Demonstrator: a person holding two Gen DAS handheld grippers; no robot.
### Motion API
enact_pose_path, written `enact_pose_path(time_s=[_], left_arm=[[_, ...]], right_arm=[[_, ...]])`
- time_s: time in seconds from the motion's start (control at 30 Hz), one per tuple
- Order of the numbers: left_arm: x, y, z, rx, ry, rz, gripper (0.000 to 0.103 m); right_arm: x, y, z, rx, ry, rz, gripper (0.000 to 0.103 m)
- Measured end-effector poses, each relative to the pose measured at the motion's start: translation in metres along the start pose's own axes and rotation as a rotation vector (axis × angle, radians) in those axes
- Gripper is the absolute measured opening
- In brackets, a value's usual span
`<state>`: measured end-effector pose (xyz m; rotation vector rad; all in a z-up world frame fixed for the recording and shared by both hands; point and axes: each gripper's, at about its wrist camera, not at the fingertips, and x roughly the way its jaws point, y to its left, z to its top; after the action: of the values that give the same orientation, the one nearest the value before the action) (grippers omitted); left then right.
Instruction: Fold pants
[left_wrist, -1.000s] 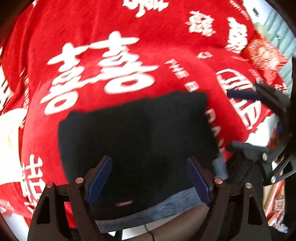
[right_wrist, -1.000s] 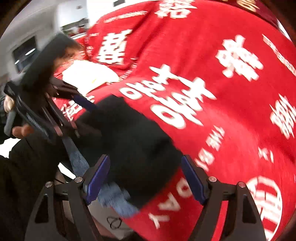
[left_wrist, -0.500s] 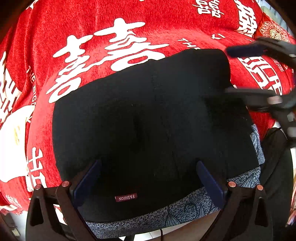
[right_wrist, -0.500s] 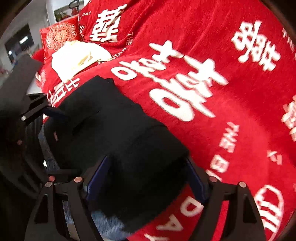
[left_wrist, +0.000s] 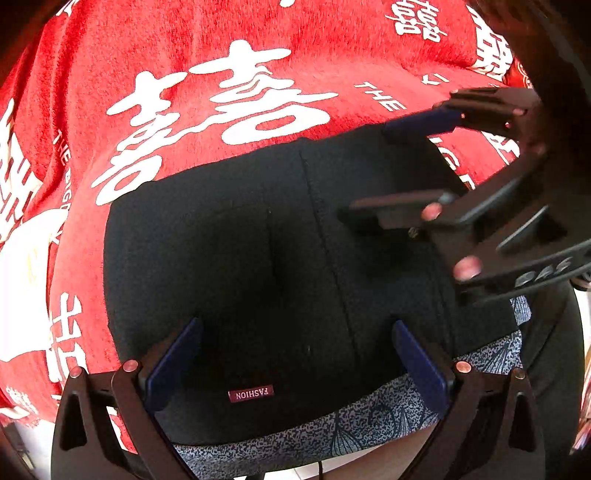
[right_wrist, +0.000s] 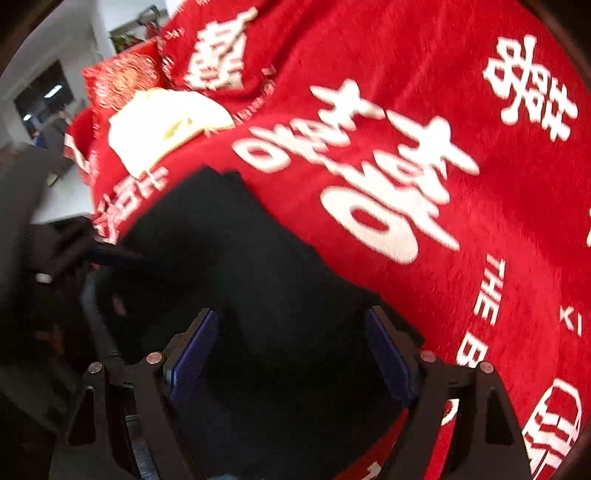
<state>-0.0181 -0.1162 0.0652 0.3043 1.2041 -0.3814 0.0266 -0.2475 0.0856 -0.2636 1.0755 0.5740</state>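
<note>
**Folded pants on red blanket, both hand-held grippers spread**

The black pants (left_wrist: 280, 280) were seen lying folded in a compact block on a red blanket (left_wrist: 184, 66) printed with large white Chinese characters and the English words "THE BIG DAY". A small maroon label (left_wrist: 251, 393) reading "FASHION" was sewn near the edge of the pants closest to the left wrist camera, just beside a blue-grey patterned lining (left_wrist: 332, 432).

The left hand-held gripper (left_wrist: 295, 363) was held spread wide over that labelled edge, its blue pads apart from the fabric, after its jaws had just been opening. The right hand-held gripper (right_wrist: 295, 354) was held spread over the other end of the pants, nothing pinched. A cream-coloured cloth (right_wrist: 162, 122) was seen on the blanket, beyond the pants.
</note>
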Motion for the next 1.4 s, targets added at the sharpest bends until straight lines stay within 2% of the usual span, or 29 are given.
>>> enact_pose_path(time_s=[0.13, 0.3, 0.43, 0.53, 0.63, 0.73, 0.77, 0.83, 0.9, 0.97, 1.03, 1.07, 1.13, 1.17, 1.2, 1.3, 1.4], left_arm=[[0.001, 0.0, -0.001, 0.009, 0.0, 0.005, 0.102], [-0.012, 0.011, -0.005, -0.033, -0.002, -0.028, 0.102], [-0.014, 0.026, -0.009, -0.06, -0.003, -0.025, 0.102], [-0.011, 0.029, -0.009, -0.063, 0.003, -0.028, 0.102], [-0.007, 0.023, -0.008, -0.04, 0.005, -0.007, 0.102], [-0.007, 0.022, -0.009, -0.035, 0.0, 0.007, 0.102], [-0.007, 0.023, -0.009, -0.04, 0.001, 0.004, 0.102], [-0.009, 0.026, -0.009, -0.047, 0.001, -0.003, 0.102], [-0.009, 0.027, -0.008, -0.052, 0.001, -0.008, 0.102], [-0.008, 0.025, -0.009, -0.041, -0.001, 0.003, 0.102], [-0.007, 0.024, -0.009, -0.036, -0.004, 0.008, 0.102], [-0.008, 0.025, -0.009, -0.038, -0.004, 0.005, 0.102], [-0.009, 0.025, -0.01, -0.038, -0.002, 0.0, 0.102], [-0.011, 0.026, -0.011, -0.035, -0.005, 0.013, 0.102], [-0.013, 0.026, -0.013, -0.034, -0.006, 0.024, 0.102], [-0.018, 0.033, -0.018, -0.051, -0.01, 0.023, 0.102], [-0.018, 0.042, -0.024, -0.068, -0.012, 0.026, 0.102]], right_arm=[[-0.002, 0.012, -0.004, -0.051, 0.013, -0.069, 0.084], [-0.046, 0.014, -0.02, -0.003, -0.045, -0.077, 0.085], [-0.07, 0.033, -0.045, -0.034, -0.068, -0.069, 0.085], [-0.062, 0.05, -0.063, -0.093, -0.033, -0.099, 0.085], [-0.033, 0.049, -0.088, -0.125, 0.075, -0.191, 0.086], [-0.033, 0.031, -0.097, -0.006, 0.064, -0.132, 0.087], [-0.035, 0.03, -0.098, 0.002, 0.063, -0.135, 0.087], [-0.047, 0.036, -0.098, -0.013, 0.053, -0.185, 0.087], [-0.061, 0.045, -0.097, -0.026, 0.019, -0.199, 0.087], [-0.076, 0.057, -0.094, -0.032, -0.053, -0.148, 0.087], [-0.075, 0.069, -0.094, -0.061, -0.08, -0.106, 0.088], [-0.065, 0.071, -0.094, -0.078, -0.06, -0.102, 0.088], [-0.028, 0.07, -0.101, -0.094, 0.082, -0.114, 0.089], [-0.019, 0.069, -0.103, -0.109, 0.113, -0.134, 0.089], [-0.019, 0.07, -0.103, -0.128, 0.11, -0.146, 0.09], [-0.039, 0.064, -0.091, -0.105, 0.079, -0.083, 0.09], [-0.066, 0.058, -0.073, -0.103, 0.007, -0.048, 0.091]])
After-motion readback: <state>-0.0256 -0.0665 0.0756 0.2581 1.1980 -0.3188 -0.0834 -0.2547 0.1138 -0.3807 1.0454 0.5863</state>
